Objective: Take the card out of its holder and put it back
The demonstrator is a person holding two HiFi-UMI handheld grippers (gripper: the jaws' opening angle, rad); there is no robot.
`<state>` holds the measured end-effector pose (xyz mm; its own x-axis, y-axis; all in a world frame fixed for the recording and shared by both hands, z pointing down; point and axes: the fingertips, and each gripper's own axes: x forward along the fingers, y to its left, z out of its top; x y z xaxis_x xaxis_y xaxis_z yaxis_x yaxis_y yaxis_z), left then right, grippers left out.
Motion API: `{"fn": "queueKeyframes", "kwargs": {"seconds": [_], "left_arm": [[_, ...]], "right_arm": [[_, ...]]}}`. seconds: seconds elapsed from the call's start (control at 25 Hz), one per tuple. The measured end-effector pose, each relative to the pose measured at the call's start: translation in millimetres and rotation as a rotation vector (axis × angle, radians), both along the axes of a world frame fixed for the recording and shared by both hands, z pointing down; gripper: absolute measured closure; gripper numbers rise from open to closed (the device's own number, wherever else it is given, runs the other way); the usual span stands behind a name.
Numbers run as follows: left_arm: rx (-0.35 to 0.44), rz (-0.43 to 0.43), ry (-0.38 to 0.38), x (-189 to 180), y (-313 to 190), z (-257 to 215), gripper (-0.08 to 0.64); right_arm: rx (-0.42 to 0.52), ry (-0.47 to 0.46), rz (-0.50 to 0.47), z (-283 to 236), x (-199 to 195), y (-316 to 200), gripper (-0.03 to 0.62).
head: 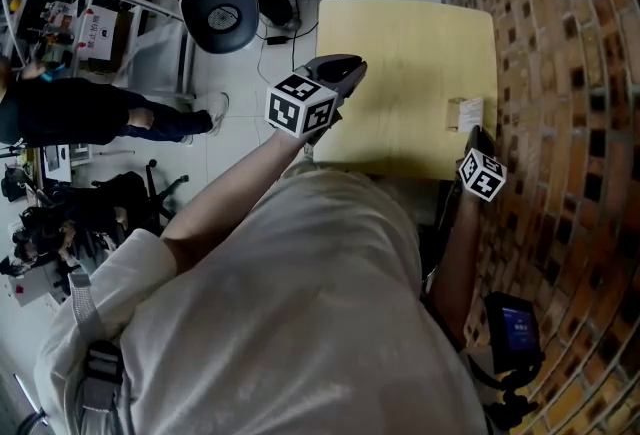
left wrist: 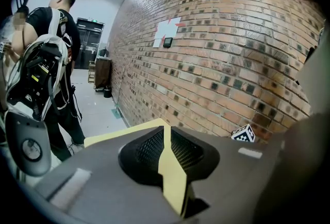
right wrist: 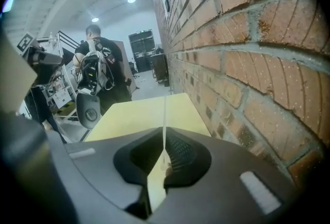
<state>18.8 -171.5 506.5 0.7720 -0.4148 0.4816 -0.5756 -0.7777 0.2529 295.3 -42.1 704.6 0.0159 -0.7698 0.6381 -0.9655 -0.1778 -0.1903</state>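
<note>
In the right gripper view a thin white card (right wrist: 165,115) stands edge-on, running up from between the shut jaws of my right gripper (right wrist: 164,145). In the head view the same pale card (head: 468,113) shows just past the tips of my right gripper (head: 476,136), over the right side of the yellow table (head: 400,63). I cannot tell whether its clear holder is still around it. My left gripper (head: 340,70) hovers over the table's left edge, well apart from the card. Its jaws (left wrist: 166,138) are shut with nothing between them.
A brick wall (head: 560,73) runs close along the table's right side. A dark office chair (head: 220,13) stands beyond the table's far left corner. A person in dark clothes (head: 90,113) and equipment racks (head: 70,23) are to the left on the pale floor.
</note>
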Motion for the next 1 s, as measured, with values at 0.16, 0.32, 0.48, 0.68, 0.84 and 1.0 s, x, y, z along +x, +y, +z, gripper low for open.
{"fn": "queueKeyframes", "kwargs": {"seconds": [0.16,0.32,0.48,0.68,0.84,1.0], "left_arm": [[-0.002,0.002,-0.005,3.4,-1.0,2.3,0.5],[-0.002,0.001,-0.006,4.5,-2.1,2.3,0.5],[0.0,-0.004,-0.007,5.5,-4.5,3.3,0.5],[-0.001,-0.009,-0.009,0.3,-3.7,1.4,0.5],[-0.003,-0.014,-0.013,0.1,-5.0,3.9,0.5],[-0.002,-0.018,-0.013,-0.9,-6.6,3.1,0.5]], "right_arm": [[0.001,-0.002,0.0,3.2,2.1,-3.9,0.578],[0.0,-0.003,-0.003,5.8,2.1,-7.2,0.578],[-0.006,-0.002,-0.012,11.8,1.6,-11.1,0.578],[-0.013,0.004,-0.011,14.7,-2.0,-9.2,0.578],[-0.02,0.003,-0.013,21.8,-1.8,-10.3,0.578],[-0.016,0.002,-0.009,23.3,-1.8,-11.2,0.578]]}}
